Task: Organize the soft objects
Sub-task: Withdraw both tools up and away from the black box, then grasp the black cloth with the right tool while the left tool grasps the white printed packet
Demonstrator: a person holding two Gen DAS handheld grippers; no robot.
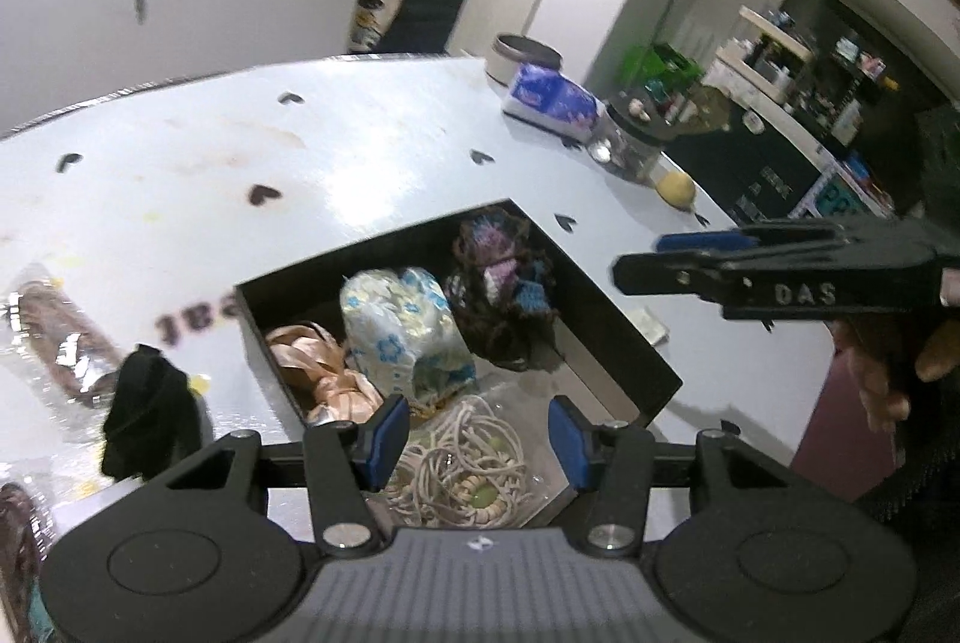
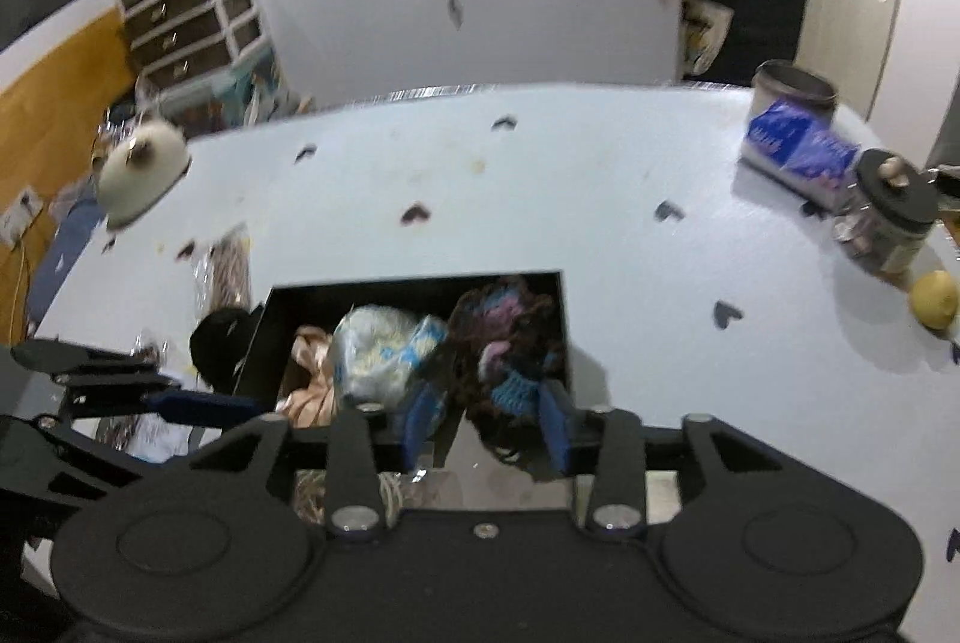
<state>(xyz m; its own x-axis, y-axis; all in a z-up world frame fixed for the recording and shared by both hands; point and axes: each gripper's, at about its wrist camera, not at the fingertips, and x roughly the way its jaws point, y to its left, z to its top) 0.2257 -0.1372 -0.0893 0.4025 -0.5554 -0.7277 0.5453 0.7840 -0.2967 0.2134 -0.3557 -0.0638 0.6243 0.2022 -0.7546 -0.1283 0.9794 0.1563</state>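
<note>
Hovering above the box [image 1: 606, 337] with both grippers released, right gripper [image 2: 486, 418] just above the crocheted piece [image 2: 510, 337]. Reaching next for the black cloth [image 1: 150, 412] left of the box, left gripper [image 1: 474, 439] pinching its bunched middle.

Glossy white table [image 1: 372, 175]; matt black box [image 1: 624, 337]; crocheted yarn bundle [image 1: 504, 295].
</note>
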